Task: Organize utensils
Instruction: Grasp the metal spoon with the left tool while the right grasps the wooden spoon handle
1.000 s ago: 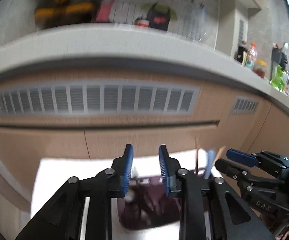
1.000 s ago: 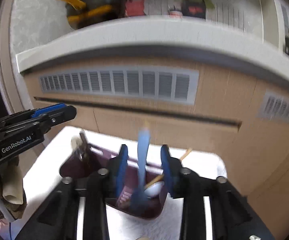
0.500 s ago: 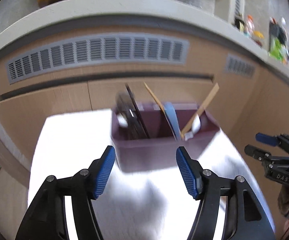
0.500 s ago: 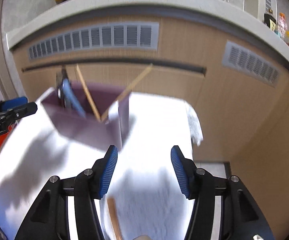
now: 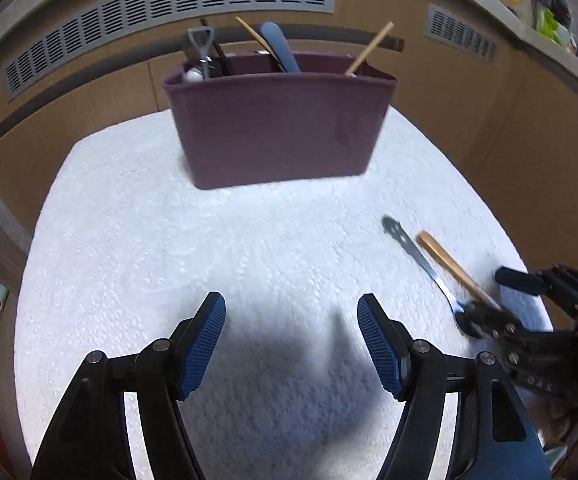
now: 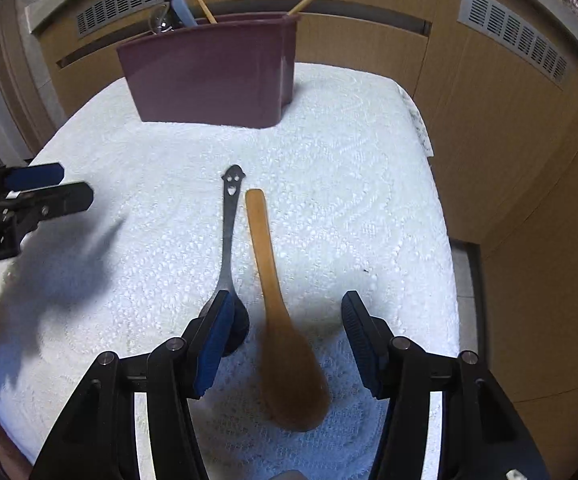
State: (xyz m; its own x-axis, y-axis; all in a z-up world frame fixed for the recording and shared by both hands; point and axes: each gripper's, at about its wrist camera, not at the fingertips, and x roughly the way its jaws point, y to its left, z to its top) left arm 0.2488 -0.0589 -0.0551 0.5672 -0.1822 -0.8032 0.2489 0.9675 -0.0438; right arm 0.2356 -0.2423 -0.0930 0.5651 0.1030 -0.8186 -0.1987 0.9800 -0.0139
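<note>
The maroon caddy [image 5: 273, 128] hides the lower ends of everything standing in it, so only handles and tops show above its rim, and what kind of utensil each one is mostly cannot be told. In the right wrist view the left pad of the right tongs [image 6: 285, 344] covers part of the metal spoon [image 6: 231, 216] bowl, and the wooden spoon [image 6: 277, 304] bowl is blurred. In the left wrist view both spoons are smeared, and the right tongs cover their bowl ends. The left tongs [image 5: 291, 344] run off the bottom edge there. The items on the counter ledge [image 5: 545, 20] at upper right are too small to identify. The tabletop [image 5: 129, 240] near edge is cut off.
</note>
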